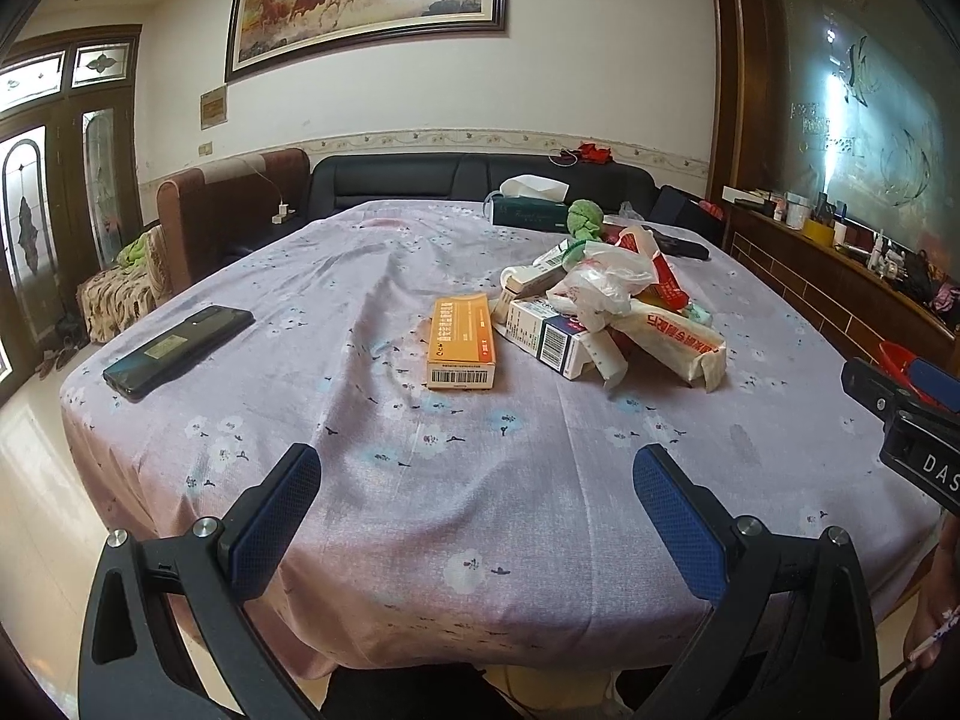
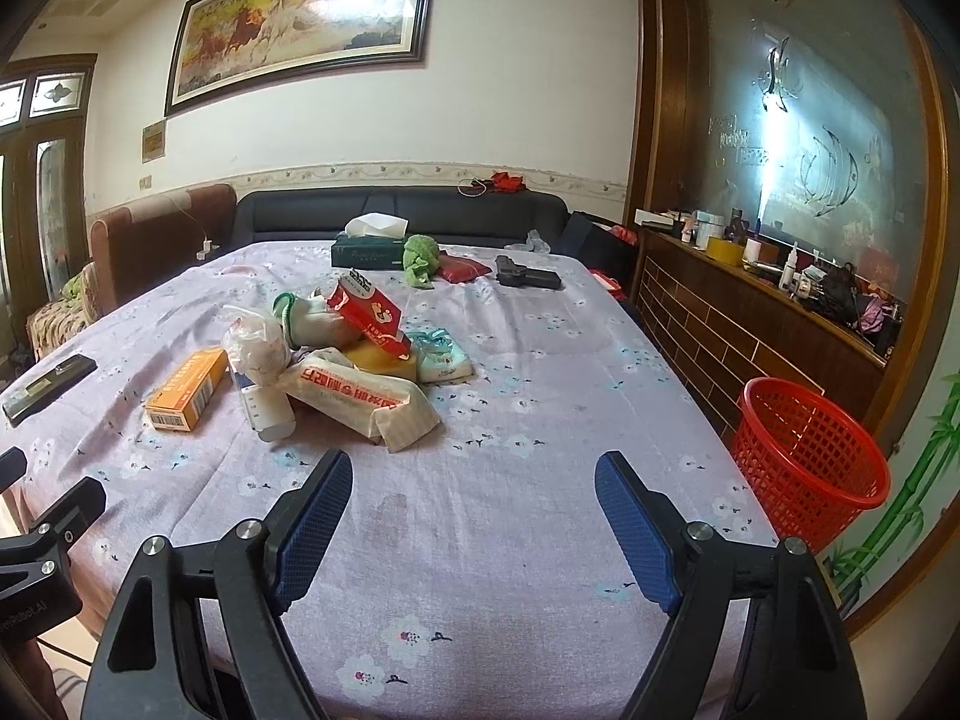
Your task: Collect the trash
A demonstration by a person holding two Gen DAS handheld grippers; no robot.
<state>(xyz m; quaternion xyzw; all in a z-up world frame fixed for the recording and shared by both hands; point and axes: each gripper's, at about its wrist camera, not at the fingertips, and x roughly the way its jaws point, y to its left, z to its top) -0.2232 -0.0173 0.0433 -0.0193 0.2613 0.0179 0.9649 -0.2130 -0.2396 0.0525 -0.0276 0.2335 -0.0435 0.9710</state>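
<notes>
A heap of trash [image 1: 606, 300] lies on the table with the flowered lilac cloth [image 1: 420, 480]: a white plastic bag [image 2: 255, 339], small cartons, a long paper packet with red print [image 2: 360, 399] and a red-and-white box [image 2: 366, 312]. An orange box [image 1: 462, 342] lies flat just left of the heap. My left gripper [image 1: 477, 474] hovers open over the near edge of the table, well short of the orange box. My right gripper [image 2: 474, 480] is also open, with nothing between its blue pads, and stands short of the paper packet. A red mesh basket [image 2: 807, 456] stands on the floor to the right of the table.
A black phone [image 1: 177, 351] lies at the table's left edge. At the far end are a tissue box [image 2: 369, 252], a green cloth lump [image 2: 420, 258], a red pouch [image 2: 462, 269] and a black object [image 2: 528, 276]. Sofas stand behind the table, a cluttered wooden counter [image 2: 762, 300] to the right.
</notes>
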